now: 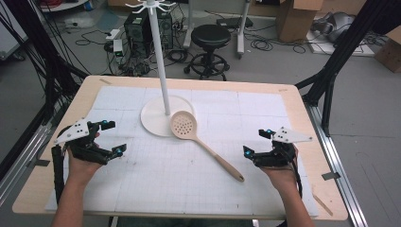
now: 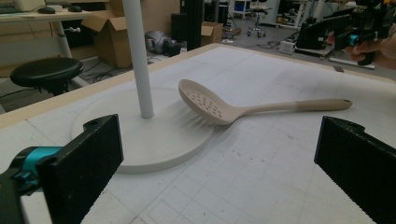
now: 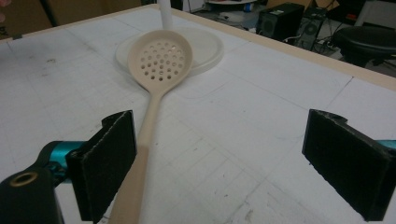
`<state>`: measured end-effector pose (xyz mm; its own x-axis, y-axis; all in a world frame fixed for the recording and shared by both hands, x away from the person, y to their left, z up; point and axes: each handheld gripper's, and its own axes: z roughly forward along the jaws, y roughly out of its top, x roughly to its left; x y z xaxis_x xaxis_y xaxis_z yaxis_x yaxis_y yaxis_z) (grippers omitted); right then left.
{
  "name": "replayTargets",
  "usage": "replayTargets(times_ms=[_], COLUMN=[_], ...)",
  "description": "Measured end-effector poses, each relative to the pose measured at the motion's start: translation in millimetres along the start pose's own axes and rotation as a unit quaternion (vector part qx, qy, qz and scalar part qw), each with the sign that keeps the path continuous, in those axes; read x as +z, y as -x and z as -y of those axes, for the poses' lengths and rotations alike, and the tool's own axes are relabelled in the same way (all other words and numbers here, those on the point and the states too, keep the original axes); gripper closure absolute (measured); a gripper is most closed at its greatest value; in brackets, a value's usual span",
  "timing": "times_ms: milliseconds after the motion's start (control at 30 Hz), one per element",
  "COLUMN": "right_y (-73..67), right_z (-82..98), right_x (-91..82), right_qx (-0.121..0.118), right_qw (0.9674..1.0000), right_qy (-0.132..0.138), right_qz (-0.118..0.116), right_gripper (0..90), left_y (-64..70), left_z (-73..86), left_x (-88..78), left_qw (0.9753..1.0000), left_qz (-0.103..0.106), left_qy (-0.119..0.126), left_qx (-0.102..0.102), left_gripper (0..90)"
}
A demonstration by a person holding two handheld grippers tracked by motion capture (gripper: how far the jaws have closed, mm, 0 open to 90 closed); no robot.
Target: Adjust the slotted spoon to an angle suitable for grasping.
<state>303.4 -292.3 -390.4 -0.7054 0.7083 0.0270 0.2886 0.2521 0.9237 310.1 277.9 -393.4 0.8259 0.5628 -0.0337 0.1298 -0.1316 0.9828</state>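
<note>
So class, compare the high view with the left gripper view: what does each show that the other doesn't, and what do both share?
High view alone: the hooks atop the white stand, both forearms, and the left gripper seen whole, jaws open.

Left gripper view alone: the slotted spoon's bowl from the side, tilted up on the rim of the stand's base.

Both: the slotted spoon, the stand's pole, the right gripper, open, the black stool and the gridded mat.

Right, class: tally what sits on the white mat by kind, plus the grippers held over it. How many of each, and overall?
Slotted spoon: 1
Hook stand: 1
Grippers: 2, left gripper and right gripper, both open
Total: 4
</note>
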Motion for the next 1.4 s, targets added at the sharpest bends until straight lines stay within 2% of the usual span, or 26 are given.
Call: replayTargets(times_ms=[67,200,567,800,933,967,1033,1100,1133,1233,1300,1367,1400], right_y=[1.1,1.4,-5.8,-12.6,-17.5,-21.2,-23.5,-29.6,-29.6,-33.4,-33.4,-33.3,-33.3], right_z=[0.6,0.9,-4.1,-8.4,-14.7,-17.2,-17.8,-17.6,-17.6,-15.0,-14.3,-13.5,-13.5], right_x=[1.0,1.6,3.6,19.4,34.5,46.1,50.6,64.4,64.4,75.1,77.1,79.5,79.5], right_qx=[0.003,0.000,-0.008,-0.019,-0.023,-0.027,-0.027,-0.034,-0.034,-0.037,-0.034,-0.027,-0.027], right_qw=[1.0000,1.0000,0.9999,0.9992,0.9985,0.9974,0.9965,0.9947,0.9947,0.9915,0.9909,0.9890,0.9890], right_qy=[-0.001,-0.004,-0.010,-0.031,-0.043,-0.058,-0.067,-0.085,-0.085,-0.116,-0.122,-0.136,-0.136], right_qz=[-0.002,-0.002,0.000,-0.014,-0.023,-0.033,-0.041,-0.047,-0.047,-0.047,-0.046,-0.052,-0.052], right_gripper=[9.2,9.2,9.3,9.5,9.7,13.3,15.1,15.1,15.1,17.4,18.1,23.7,23.7], left_y=[-0.4,-1.1,-0.7,-0.7,-0.8,-0.8,-0.7,-0.4,0.0,-0.1,-0.2,-0.3,-0.5], left_z=[-0.1,0.9,0.5,0.3,-0.1,-0.5,-1.4,-2.1,-2.3,-2.1,-1.8,-1.6,-1.7], left_x=[-0.4,0.8,0.4,-0.4,-0.9,-1.2,-1.9,-2.0,-2.0,-1.2,-0.6,-0.4,-0.5], left_qw=[1.0000,1.0000,1.0000,1.0000,1.0000,1.0000,1.0000,1.0000,1.0000,0.9999,0.9999,0.9999,0.9999], left_qz=[0.001,-0.002,0.000,-0.004,-0.005,-0.005,-0.006,-0.003,-0.004,-0.003,-0.004,-0.005,-0.006], left_qy=[0.004,-0.004,-0.002,-0.007,-0.004,-0.004,-0.002,-0.001,-0.002,-0.005,-0.008,-0.009,-0.009], left_qx=[-0.002,0.001,0.003,0.005,0.005,0.005,0.006,0.008,0.008,0.010,0.011,0.012,0.012], left_gripper=[1.8,1.8,1.8,1.8,1.8,1.8,1.8,1.8,1.8,1.8,1.8,1.8,1.8])
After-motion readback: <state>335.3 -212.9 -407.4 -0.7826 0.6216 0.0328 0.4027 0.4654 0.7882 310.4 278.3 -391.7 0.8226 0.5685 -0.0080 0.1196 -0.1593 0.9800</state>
